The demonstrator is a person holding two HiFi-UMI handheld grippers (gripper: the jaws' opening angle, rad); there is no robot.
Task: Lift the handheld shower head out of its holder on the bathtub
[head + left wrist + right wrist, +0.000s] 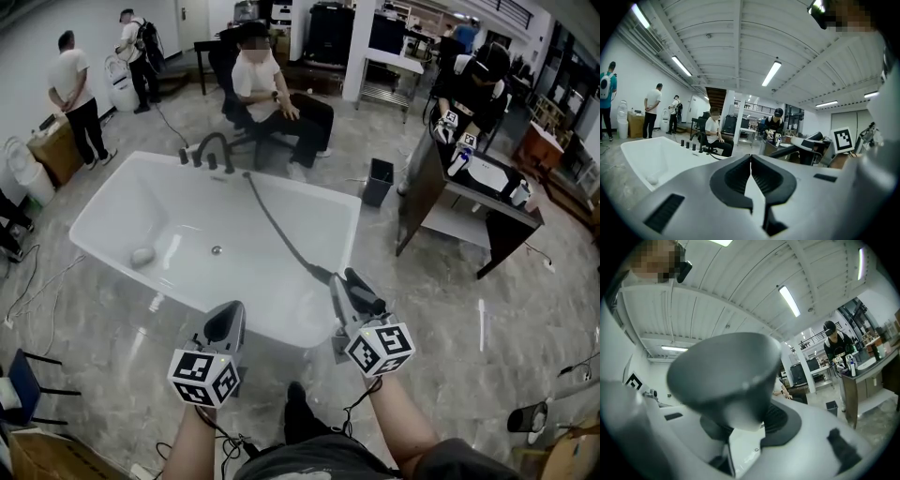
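Note:
A white bathtub (349, 217) lies in front of me in the head view, with a dark faucet (212, 150) on its far rim. A dark hose (277, 225) runs from that rim across the tub to my right gripper (345, 292). The right gripper is shut on the grey shower head (364, 293), held above the tub's near right corner. In the right gripper view the shower head (724, 373) fills the middle, gripped by its neck. My left gripper (228, 323) hovers over the near rim, shut and empty; its jaws meet at the tips (751, 161).
A small pale object (142, 256) lies in the tub near the drain (217, 249). A person sits on a chair (272, 98) behind the tub. A black bin (379, 181) and a desk (469, 202) stand to the right. A chair (23, 384) stands at the lower left.

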